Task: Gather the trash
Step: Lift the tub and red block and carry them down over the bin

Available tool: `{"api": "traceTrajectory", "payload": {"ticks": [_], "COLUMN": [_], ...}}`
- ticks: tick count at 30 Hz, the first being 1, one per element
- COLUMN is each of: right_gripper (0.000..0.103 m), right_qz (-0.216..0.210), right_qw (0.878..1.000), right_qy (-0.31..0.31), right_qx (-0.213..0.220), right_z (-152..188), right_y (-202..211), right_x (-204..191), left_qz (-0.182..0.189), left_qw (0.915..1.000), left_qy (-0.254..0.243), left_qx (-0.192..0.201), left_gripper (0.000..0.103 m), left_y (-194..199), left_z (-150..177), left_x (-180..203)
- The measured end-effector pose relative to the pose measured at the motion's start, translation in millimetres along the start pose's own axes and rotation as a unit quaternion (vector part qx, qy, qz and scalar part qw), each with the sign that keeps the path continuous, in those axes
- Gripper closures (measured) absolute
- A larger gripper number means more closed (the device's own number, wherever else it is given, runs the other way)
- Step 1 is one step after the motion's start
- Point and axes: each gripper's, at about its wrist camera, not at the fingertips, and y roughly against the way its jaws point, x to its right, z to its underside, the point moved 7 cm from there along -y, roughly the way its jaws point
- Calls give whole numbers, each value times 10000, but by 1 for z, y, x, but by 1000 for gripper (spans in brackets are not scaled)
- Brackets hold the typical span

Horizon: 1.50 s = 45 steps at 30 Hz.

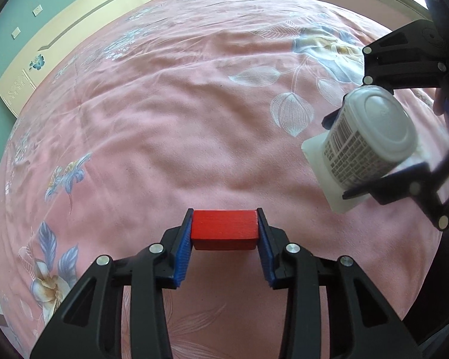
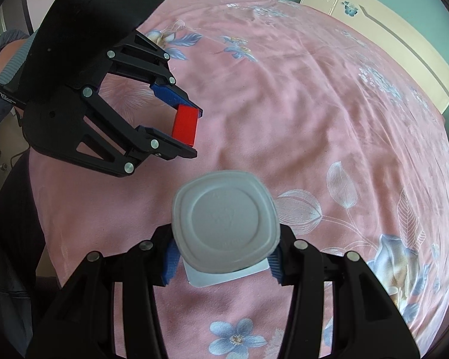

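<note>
My left gripper (image 1: 224, 229) clamps a small red rectangular wooden block (image 1: 225, 229) between its blue ribbed pads (image 1: 183, 249), lifted above the pink floral bedspread (image 1: 170, 125). At two o'clock in the left wrist view, my right gripper (image 2: 223, 243) squeezes a white plastic cup with a printed label (image 1: 371, 137), base pointing forward, also off the fabric. From the right wrist, the block shows at ten o'clock. Farther off, at eleven o'clock in the left view, stands a cream headboard with a butterfly decal (image 1: 45, 48).
</note>
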Motion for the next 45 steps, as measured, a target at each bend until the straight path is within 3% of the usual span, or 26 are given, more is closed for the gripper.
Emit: {"api": "traceTrajectory", "payload": {"ticks": [24,45], "right_gripper": [54,54], "right_qz": [195,9], "right_qw": [9993,9993], "right_qy": [307,350], "right_qx": [61,108], "right_z": [20,69], "right_y": [78,92], "right_x": [-102,-198], "left_qz": [-463,-465], "left_qw": [9984,9984], "left_qy": [-69,120], "left_qx": [318,303], "left_gripper": [62,61], "left_y": [118,152], "left_z": [82,171], "left_x": [37,84]}}
